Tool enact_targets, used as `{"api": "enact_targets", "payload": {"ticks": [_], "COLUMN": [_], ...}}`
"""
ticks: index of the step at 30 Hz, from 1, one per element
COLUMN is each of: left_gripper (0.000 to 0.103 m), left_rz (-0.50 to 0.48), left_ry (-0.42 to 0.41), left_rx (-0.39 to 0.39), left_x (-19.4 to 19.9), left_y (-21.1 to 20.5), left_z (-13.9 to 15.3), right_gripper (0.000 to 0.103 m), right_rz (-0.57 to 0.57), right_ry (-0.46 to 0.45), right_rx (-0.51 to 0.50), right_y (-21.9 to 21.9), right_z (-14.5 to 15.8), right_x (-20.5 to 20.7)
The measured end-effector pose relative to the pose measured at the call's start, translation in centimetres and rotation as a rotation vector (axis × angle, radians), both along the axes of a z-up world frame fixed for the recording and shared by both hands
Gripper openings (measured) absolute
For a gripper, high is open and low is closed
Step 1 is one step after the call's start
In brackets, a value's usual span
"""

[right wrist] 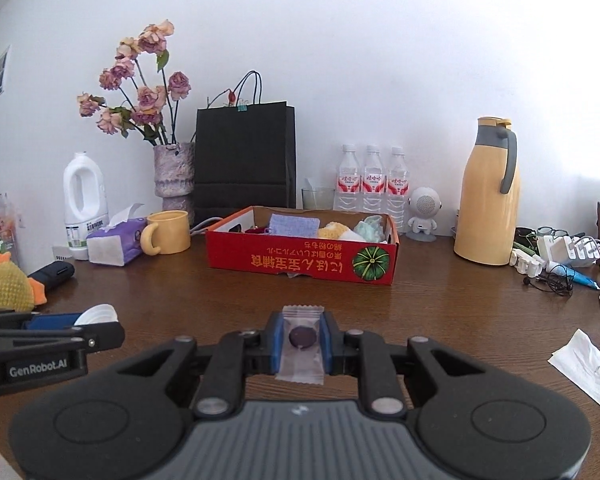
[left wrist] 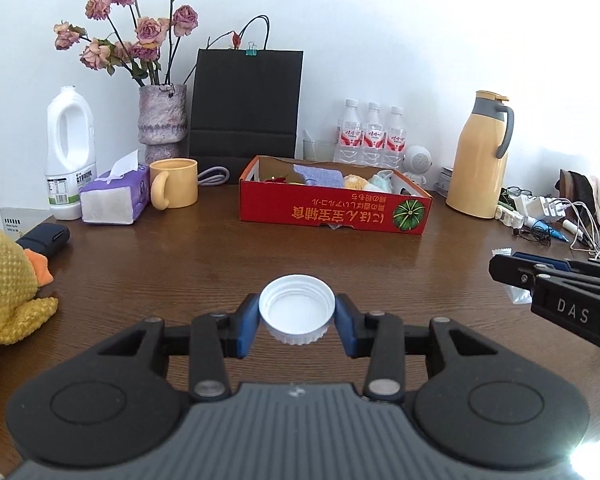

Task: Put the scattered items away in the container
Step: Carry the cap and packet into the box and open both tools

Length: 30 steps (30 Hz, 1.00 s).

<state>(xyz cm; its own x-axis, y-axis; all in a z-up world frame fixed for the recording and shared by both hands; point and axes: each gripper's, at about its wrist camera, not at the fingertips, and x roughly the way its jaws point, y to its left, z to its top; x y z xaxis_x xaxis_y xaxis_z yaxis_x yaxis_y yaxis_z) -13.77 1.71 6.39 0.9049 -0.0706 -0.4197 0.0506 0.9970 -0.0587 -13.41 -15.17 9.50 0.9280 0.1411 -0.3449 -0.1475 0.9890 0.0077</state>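
My left gripper point(left wrist: 297, 322) is shut on a white plastic bottle cap point(left wrist: 297, 311), open side up, held above the brown table. My right gripper point(right wrist: 302, 338) is shut on a clear wrapped candy point(right wrist: 302, 340) with a dark round sweet inside. The red cardboard box point(left wrist: 332, 210) stands ahead at mid-table, also in the right wrist view point(right wrist: 300, 260), and holds a purple cloth point(left wrist: 318, 176) and several soft items. The right gripper shows at the right edge of the left wrist view point(left wrist: 496, 266). The left gripper with the cap shows at the left edge of the right wrist view point(right wrist: 100, 320).
A yellow plush duck point(left wrist: 4, 276), a tissue pack point(left wrist: 114, 196), a yellow mug point(left wrist: 174, 188), a white jug point(left wrist: 68, 152) and a flower vase point(left wrist: 162, 124) stand left. A black bag point(left wrist: 246, 104), water bottles point(left wrist: 370, 136), a yellow thermos point(left wrist: 480, 156) and cables point(left wrist: 556, 216) stand behind and right. A white paper point(right wrist: 584, 368) lies right.
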Motion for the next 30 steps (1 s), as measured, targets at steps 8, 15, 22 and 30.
{"api": "enact_targets", "payload": {"ticks": [8, 15, 22, 30], "left_gripper": [0.041, 0.041, 0.041, 0.042], "left_rz": [-0.009, -0.005, -0.043, -0.025], "left_ry": [-0.069, -0.109, -0.167, -0.166], "left_rx": [0.030, 0.044, 0.035, 0.044], "left_x": [-0.9, 4.6, 15.2, 27.0], "left_y": [-0.8, -1.3, -3.0, -4.1], "left_z": [2.0, 4.6, 8.1, 9.3], "right_gripper": [0.018, 0.018, 0.018, 0.018], "right_rz": [0.005, 0.018, -0.002, -0.016], "right_ry": [-0.035, -0.061, -0.100, -0.060], "right_rx": [0.018, 0.036, 0.055, 0.118], "right_y": [0.4, -0.4, -2.0, -3.7], "right_z": [1.4, 3.6, 6.9, 8.2], "right_x": [-1.1, 4.7, 15.6, 27.2]}}
